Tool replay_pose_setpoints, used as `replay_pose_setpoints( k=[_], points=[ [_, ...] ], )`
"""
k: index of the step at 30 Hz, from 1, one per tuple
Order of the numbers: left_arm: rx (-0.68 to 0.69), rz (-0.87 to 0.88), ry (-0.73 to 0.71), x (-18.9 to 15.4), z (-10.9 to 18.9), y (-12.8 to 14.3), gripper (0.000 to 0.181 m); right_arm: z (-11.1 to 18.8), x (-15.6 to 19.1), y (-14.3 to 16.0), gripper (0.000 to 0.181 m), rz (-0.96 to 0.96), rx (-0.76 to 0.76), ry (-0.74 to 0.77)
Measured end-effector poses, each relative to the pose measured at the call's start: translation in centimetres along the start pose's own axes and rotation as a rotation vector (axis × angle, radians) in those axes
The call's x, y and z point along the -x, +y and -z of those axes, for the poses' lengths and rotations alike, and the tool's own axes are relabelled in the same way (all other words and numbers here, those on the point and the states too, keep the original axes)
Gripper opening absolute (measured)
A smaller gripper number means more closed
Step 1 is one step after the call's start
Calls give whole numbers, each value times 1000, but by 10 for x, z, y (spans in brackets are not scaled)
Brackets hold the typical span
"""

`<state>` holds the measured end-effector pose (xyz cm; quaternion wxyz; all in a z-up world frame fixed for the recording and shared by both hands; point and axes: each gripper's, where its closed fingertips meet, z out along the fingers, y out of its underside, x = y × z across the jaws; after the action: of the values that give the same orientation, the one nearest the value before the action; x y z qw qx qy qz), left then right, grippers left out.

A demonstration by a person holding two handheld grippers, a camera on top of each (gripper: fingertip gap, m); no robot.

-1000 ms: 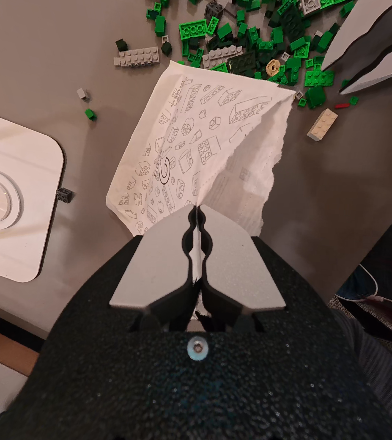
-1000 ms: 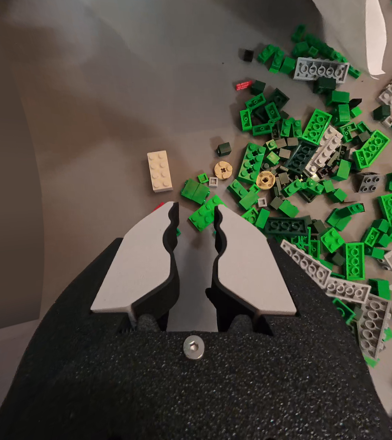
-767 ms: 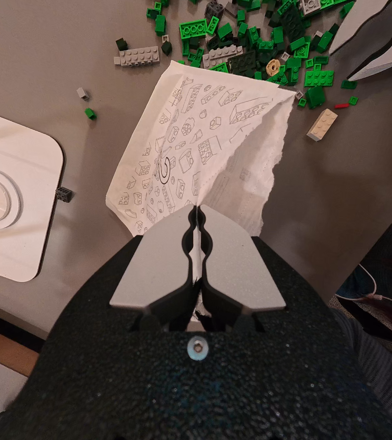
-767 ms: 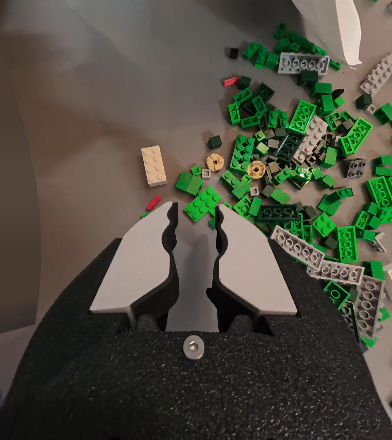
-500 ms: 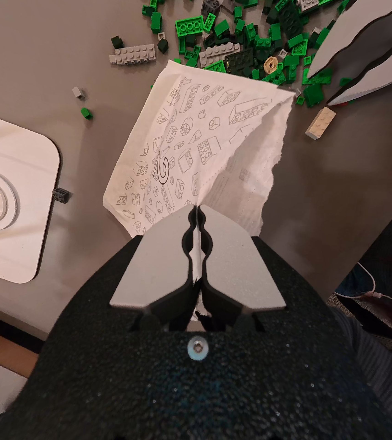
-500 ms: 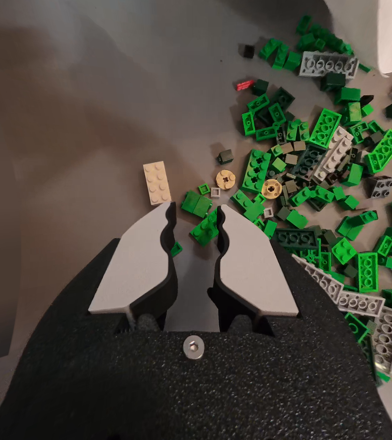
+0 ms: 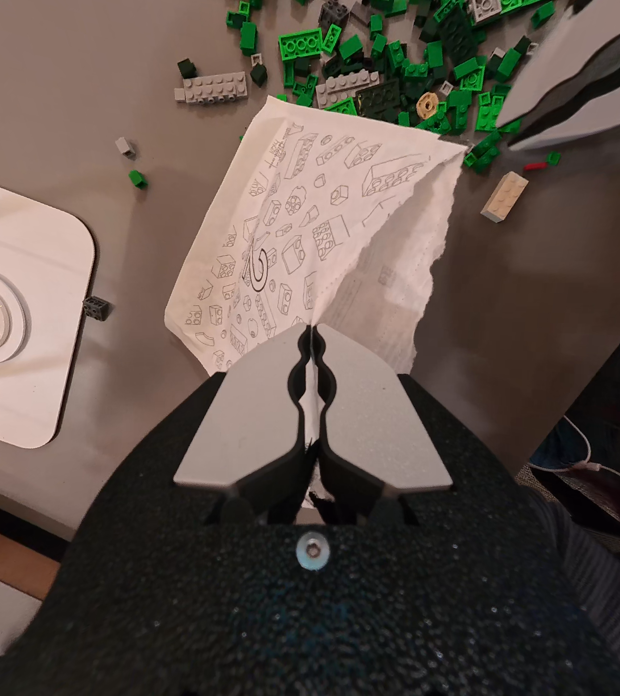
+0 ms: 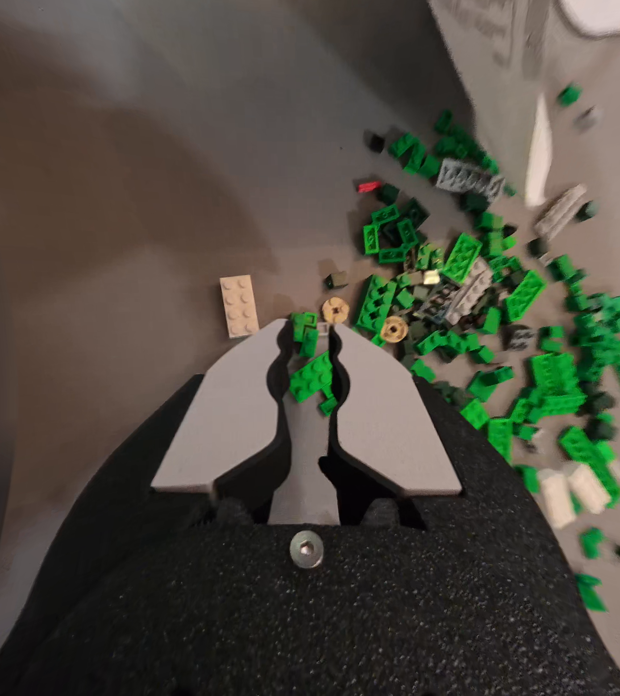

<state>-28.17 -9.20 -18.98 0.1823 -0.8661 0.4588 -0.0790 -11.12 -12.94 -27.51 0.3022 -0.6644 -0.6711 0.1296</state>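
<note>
Left gripper (image 7: pixel 312 331) is clamped on a torn printed paper bag (image 7: pixel 323 226), which fans away ahead of its tips above the worktop (image 7: pixel 75 113). Right gripper (image 8: pixel 325 331), narrowly parted, straddles a bright green plate (image 8: pixel 310 376) lying slantwise between its fingers; through the blur, contact looks likely.

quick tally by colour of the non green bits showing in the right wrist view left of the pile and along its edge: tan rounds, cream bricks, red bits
tan round pieces: 2
cream brick: 1
red piece: 1
total: 4
</note>
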Motion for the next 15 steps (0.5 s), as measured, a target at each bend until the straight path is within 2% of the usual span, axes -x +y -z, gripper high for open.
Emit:
replay_pose_setpoints(
  k=[3, 6, 9, 11, 15],
  points=[
    [-1, -4, 0, -1, 0, -1, 0, -7, 5, 9, 24, -102, 42, -85],
    [4, -7, 1, -2, 0, -1, 0, -13, 4, 13, 24, -116, 74, -83],
    [5, -9, 2, -3, 0, -1, 0, -17, 6, 15, 23, -142, 101, -107],
    [5, -10, 3, -3, 0, -1, 0, -19, 8, 18, 16, -139, 129, -120],
    [4, -10, 0, -2, 0, -1, 0, -10, 1, 3, 16, -75, 90, -64]
  ],
)
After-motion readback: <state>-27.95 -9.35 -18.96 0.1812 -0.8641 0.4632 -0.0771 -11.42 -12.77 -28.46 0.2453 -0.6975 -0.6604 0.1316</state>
